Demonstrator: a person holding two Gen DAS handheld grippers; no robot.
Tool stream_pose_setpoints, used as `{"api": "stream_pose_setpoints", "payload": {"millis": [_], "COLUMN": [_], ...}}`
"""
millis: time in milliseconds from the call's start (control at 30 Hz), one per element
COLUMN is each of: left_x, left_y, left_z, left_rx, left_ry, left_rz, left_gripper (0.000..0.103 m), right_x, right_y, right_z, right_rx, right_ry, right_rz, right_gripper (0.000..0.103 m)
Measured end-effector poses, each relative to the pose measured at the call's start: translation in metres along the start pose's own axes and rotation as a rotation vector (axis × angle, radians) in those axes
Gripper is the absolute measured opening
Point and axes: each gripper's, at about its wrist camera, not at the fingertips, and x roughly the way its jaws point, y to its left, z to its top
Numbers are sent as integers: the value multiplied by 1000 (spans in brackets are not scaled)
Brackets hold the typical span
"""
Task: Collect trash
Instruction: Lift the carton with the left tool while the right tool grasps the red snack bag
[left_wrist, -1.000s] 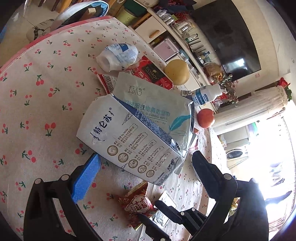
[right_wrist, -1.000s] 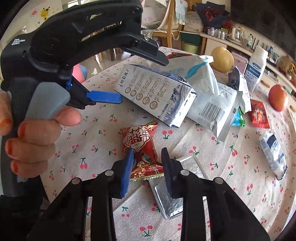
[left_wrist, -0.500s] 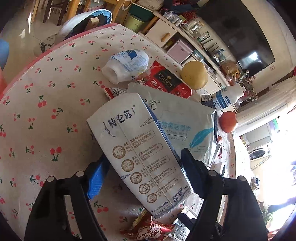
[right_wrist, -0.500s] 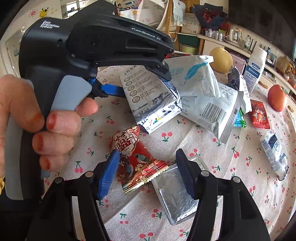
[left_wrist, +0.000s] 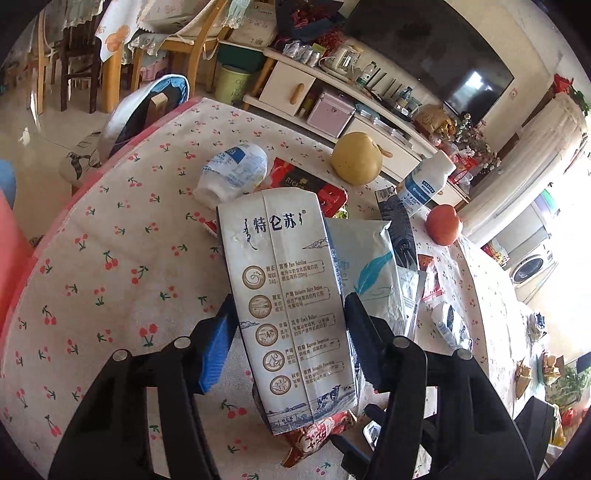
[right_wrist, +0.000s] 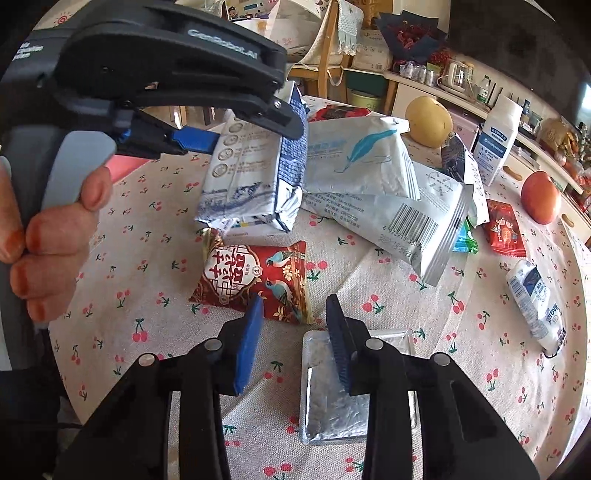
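My left gripper (left_wrist: 286, 325) is shut on a crumpled white-and-blue milk carton (left_wrist: 288, 295) and holds it just above the cherry-print tablecloth (left_wrist: 92, 277); it also shows in the right wrist view (right_wrist: 255, 173). My right gripper (right_wrist: 293, 325) is open and empty, above the right edge of a red snack wrapper (right_wrist: 255, 280) and next to a silver foil packet (right_wrist: 343, 402). White wipes packs (right_wrist: 369, 162) and a barcoded bag (right_wrist: 406, 229) lie behind.
A yellow pear (right_wrist: 428, 122), a tomato (right_wrist: 541, 197), an upright white bottle (right_wrist: 496, 138), a crushed bottle (right_wrist: 535, 302), small red sachets (right_wrist: 504, 232) and a red box (left_wrist: 306, 184) lie on the table. Chairs and a shelf stand behind.
My left gripper closed on the milk carton and lifted it off the table. My right gripper opened, then narrowed a little, and drew back from the red wrapper.
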Motion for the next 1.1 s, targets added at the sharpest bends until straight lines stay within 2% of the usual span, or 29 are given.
{"api": "stream_pose_setpoints", "payload": {"millis": [67,167,233,433,500,533,900,1100], "left_x": [-8,-20,-28,-46,-51,-55,-87,-109], "left_y": [4,13,18,29,32,34,62,89], "left_z": [1,3,5,8,10,10,19,24], "left_rx": [-2,-12,-13,8,18,25,16,-32], "left_ry": [-20,-48,-67,-126,-145,-158,-264,-318], "left_rz": [-4,2,10,60,78,91,188,245], "left_gripper": [60,60,60,60,60,60,60,60], "right_x": [-2,-5,-2,17,19,20,25,9], "right_y": [-1,-3,-2,10,17,19,30,42], "right_z": [1,6,10,19,21,23,27,46], "right_rx": [33,86,108,159,151,150,153,172], "right_ry": [-18,-41,-33,6,8,7,-10,-78], "right_rz": [16,78,86,76,50,48,-16,2], "right_gripper": [80,86,90,89,81,64,54,53]}}
